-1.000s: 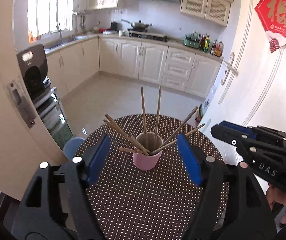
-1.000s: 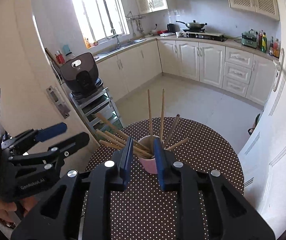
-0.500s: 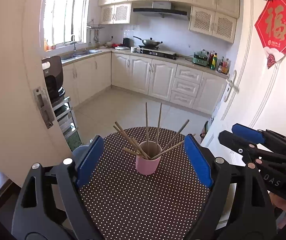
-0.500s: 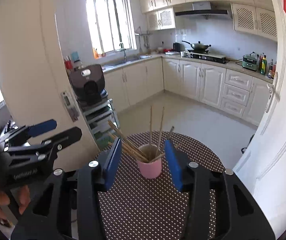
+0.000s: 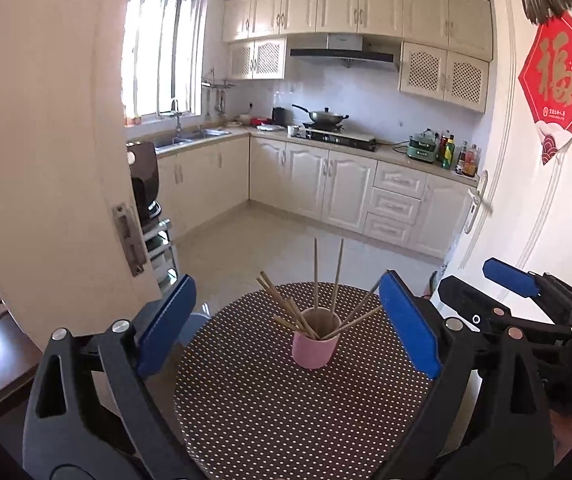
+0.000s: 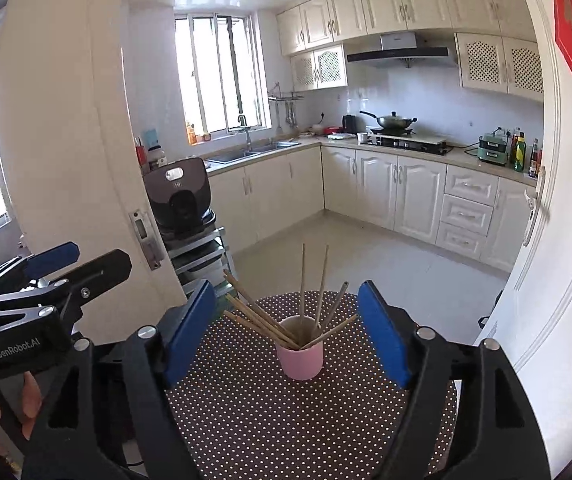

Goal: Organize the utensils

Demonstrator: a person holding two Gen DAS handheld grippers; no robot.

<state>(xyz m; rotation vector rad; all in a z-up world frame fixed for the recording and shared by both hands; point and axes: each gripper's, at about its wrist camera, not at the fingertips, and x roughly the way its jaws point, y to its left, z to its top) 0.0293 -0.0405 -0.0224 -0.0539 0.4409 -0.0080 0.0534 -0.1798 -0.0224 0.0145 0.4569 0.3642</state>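
A pink cup (image 5: 313,346) (image 6: 300,354) stands upright on a round table with a brown dotted cloth (image 5: 286,408) (image 6: 294,420). Several wooden chopsticks (image 5: 316,280) (image 6: 303,280) lean fanned out inside it. My left gripper (image 5: 286,326) hangs back from the cup and above the table, its jaws opening wide with nothing between them. My right gripper (image 6: 286,330) is likewise pulled back from the cup, jaws opening and empty. Each gripper shows at the edge of the other's view: the right gripper (image 5: 502,292) and the left gripper (image 6: 62,272).
An open cream door (image 5: 46,160) stands at the left, a white door (image 5: 546,200) with a red paper sign (image 5: 560,80) at the right. A black appliance (image 6: 178,196) sits on a rack. Kitchen cabinets (image 5: 326,184) and floor (image 5: 286,248) lie beyond the table.
Both grippers have drawn back and up from the cup, which now looks smaller. The right jaws went from nearly shut to wide apart; the left jaws widened further.
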